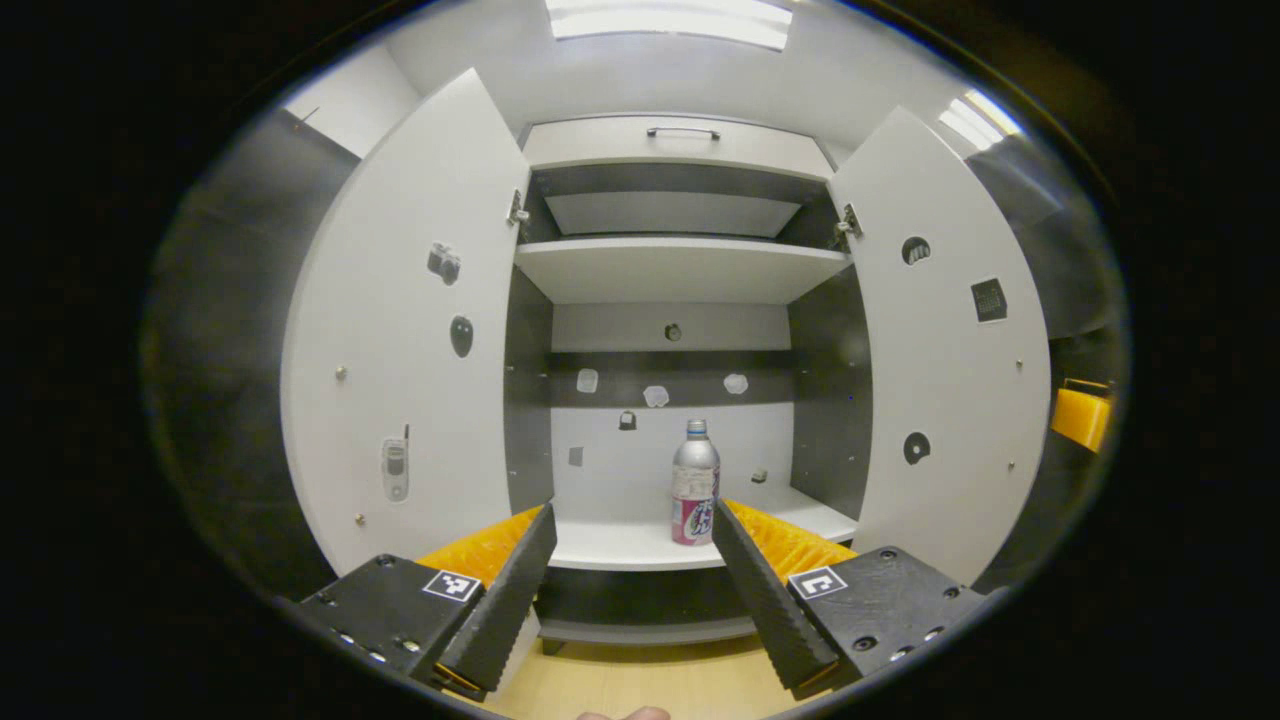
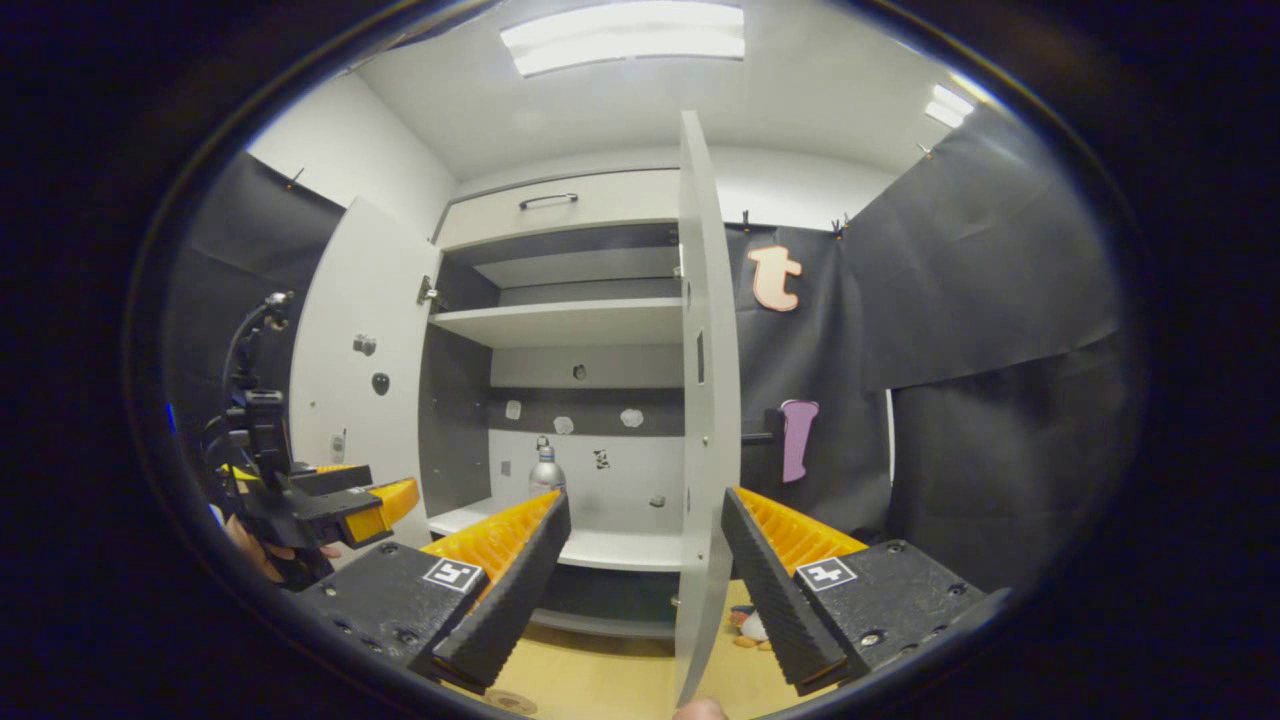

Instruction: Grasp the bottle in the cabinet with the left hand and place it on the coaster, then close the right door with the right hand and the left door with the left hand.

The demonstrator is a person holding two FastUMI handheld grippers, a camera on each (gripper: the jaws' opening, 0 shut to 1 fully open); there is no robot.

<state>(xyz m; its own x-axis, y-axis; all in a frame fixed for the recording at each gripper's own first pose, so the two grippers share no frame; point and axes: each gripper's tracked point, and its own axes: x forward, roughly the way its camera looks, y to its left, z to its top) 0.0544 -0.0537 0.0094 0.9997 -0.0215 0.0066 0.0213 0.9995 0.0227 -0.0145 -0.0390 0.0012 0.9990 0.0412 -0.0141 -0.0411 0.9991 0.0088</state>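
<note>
While both doors of the cabinet (image 1: 670, 270) stand wide open, the bottle (image 1: 694, 485) is seen upright on the lower shelf (image 1: 620, 545), toward the right of the compartment and well short of any grasp. The left tool (image 1: 632, 580) is held spread wide in front of the shelf with nothing between its fingers, and the bottle is framed nearer its right finger than its left. The right tool (image 2: 645, 585) is likewise held wide apart and empty, with the edge of the right door (image 2: 705, 400) rising between its fingers. The left tool is also caught at the left of the right gripper view (image 2: 385, 500), well apart from the bottle.

Because the bottle is tall and narrow, it could be tipped if it were struck off-centre by the right finger during the approach. A slip is judged likely if the smooth body were pinched too high. The left door (image 1: 400, 330) could also be clipped by a careless reach.
</note>
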